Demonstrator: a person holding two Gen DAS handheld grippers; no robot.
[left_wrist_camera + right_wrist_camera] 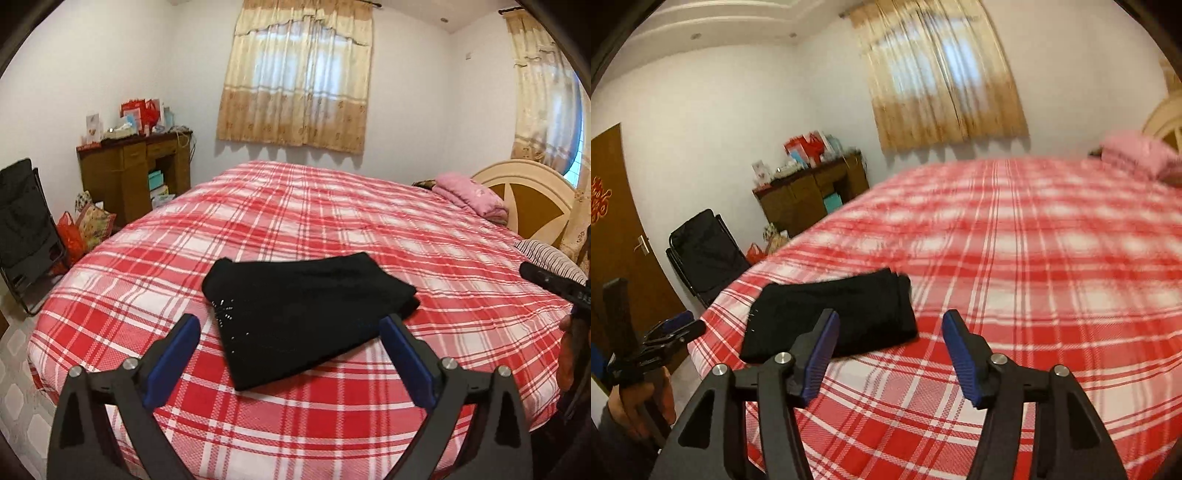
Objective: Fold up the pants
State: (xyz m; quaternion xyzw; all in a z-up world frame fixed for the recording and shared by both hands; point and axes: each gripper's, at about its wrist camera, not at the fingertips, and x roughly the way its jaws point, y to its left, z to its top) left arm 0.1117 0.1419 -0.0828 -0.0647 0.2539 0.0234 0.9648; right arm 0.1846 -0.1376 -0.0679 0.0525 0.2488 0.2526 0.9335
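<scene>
A: Where do the pants [306, 317] lie?

B: On the near left part of the plaid bedspread [332, 206], folded into a compact black bundle, with a few small sparkles near its left edge. Nothing is touching them.

A: So what's the step in hand?

B: I judge the folding done or close to it. If anything remains, it's a tidy-up: square the bundle's uneven right end, where the layers look slightly stepped in the right wrist view, and press it flat without dragging the stack.

A: How to do that well?

B: Come down from above, pinch only the top layers at an edge, and avoid catching the bedspread underneath. Soft knit like this will likely slide and bunch if pushed sideways.

A: Starting from the left, how do the hands stand?

B: The left gripper [290, 325] hovers above the bundle's near edge, jaws spread wide, holding nothing. The right gripper [890, 325] hangs off the bundle's right end, also gaping and empty, raised clear of the bed. That view is blurred, so it's probably moving.
</scene>
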